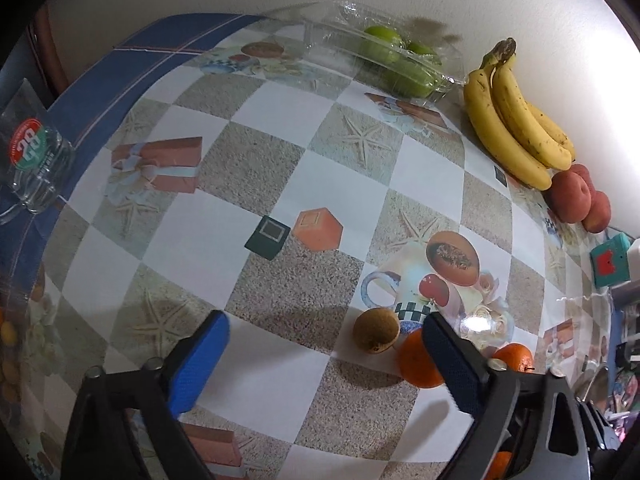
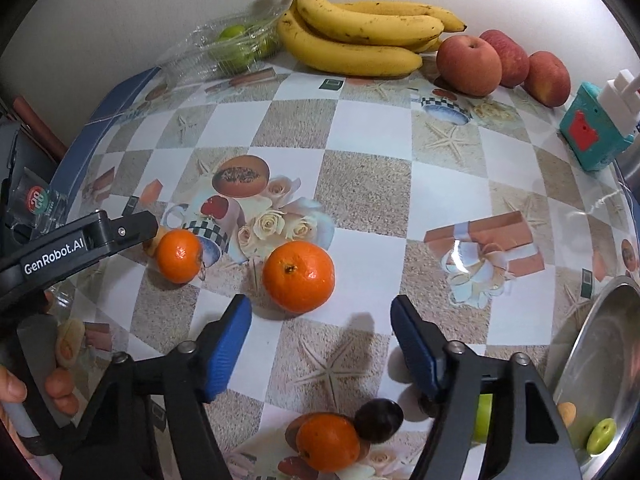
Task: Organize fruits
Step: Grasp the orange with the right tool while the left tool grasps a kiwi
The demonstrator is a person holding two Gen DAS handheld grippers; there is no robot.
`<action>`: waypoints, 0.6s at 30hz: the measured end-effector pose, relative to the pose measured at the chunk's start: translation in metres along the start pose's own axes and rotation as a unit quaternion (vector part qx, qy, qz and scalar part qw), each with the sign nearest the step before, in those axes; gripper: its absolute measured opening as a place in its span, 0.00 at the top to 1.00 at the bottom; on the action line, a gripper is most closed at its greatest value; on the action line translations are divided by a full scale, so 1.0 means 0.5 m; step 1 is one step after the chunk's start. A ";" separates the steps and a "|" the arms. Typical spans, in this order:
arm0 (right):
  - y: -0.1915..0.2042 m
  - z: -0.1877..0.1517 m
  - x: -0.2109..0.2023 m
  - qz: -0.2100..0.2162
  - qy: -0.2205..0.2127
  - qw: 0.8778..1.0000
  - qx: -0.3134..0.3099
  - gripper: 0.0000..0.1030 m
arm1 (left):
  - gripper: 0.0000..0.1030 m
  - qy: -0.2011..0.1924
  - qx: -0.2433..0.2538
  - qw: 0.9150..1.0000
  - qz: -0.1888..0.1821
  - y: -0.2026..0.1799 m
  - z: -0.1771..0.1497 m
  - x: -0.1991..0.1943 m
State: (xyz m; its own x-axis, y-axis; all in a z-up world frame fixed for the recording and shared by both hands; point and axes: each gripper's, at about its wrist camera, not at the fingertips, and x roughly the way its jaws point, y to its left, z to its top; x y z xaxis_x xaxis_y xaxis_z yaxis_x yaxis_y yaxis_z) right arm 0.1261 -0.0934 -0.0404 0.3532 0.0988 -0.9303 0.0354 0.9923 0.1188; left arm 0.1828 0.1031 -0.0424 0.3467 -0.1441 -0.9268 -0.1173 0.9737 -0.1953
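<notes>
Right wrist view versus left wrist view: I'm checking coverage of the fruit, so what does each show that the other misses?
Only the right wrist view shows the metal bowl holding a small green fruit, a dark plum and a third orange near the bottom edge.

Only the left wrist view clearly shows the brown kiwi.

Both show the bananas, red apples, the clear box of green fruit, two oranges, the glass and the teal box.
</notes>
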 end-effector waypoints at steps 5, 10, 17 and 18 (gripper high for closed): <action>0.012 0.008 0.014 0.001 0.000 1.000 -0.006 0.31 | 0.26 0.006 0.002 1.000 -0.003 -0.001 0.002 0.008; 0.019 0.015 0.022 -0.002 0.000 1.000 -0.009 0.38 | 0.43 0.011 0.007 1.000 -0.015 -0.014 0.002 0.013; 0.024 0.015 0.028 -0.005 -0.003 1.000 -0.009 0.52 | 0.71 0.020 0.008 1.000 -0.022 -0.026 -0.001 0.024; 0.023 0.015 0.027 -0.003 -0.004 1.000 -0.007 0.55 | 0.74 0.021 0.008 1.000 -0.023 -0.026 0.000 0.025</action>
State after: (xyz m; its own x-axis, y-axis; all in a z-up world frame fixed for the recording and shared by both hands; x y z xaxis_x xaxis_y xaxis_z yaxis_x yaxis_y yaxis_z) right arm 0.1382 -0.0812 -0.0493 0.3611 0.0930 -0.9279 0.0243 0.9937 0.1090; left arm 0.1884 0.0887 -0.0514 0.3128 -0.1948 -0.9296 -0.0876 0.9687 -0.2325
